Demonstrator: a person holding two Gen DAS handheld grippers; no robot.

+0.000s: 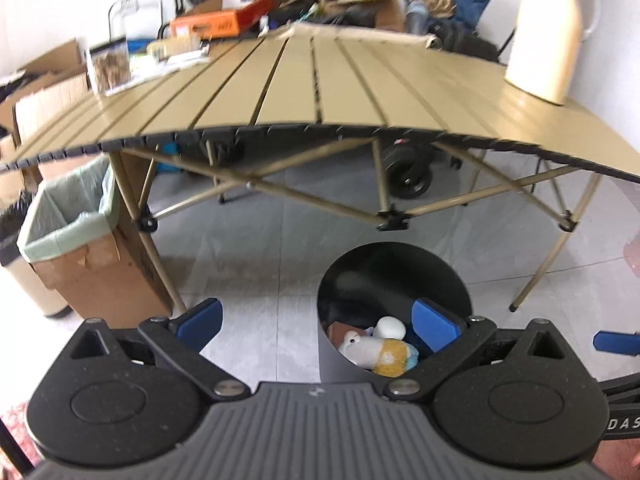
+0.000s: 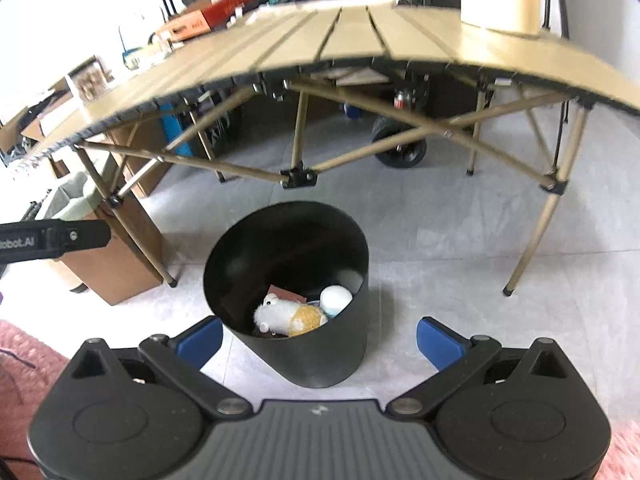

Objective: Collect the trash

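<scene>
A black round trash bin [image 2: 320, 360] stands on the grey tile floor in front of a tan folding table [image 2: 360, 36]. Inside it lie a white and yellow plush toy [image 2: 286, 315], a white round object [image 2: 335, 299] and a brown piece [image 2: 286, 293]. The bin also shows in the left wrist view [image 1: 352, 264], with the plush toy [image 1: 376, 352] inside. My left gripper [image 1: 318, 326] is open and empty above the bin's left rim. My right gripper [image 2: 320, 338] is open and empty, just above the bin's near side.
A cardboard box lined with a green bag [image 1: 76, 236] stands left of the table leg. A white jug [image 1: 548, 32] stands on the table's right end. Boxes and packets [image 1: 216, 20] crowd the far left of the table. A pink rug [image 2: 24, 360] lies at the lower left.
</scene>
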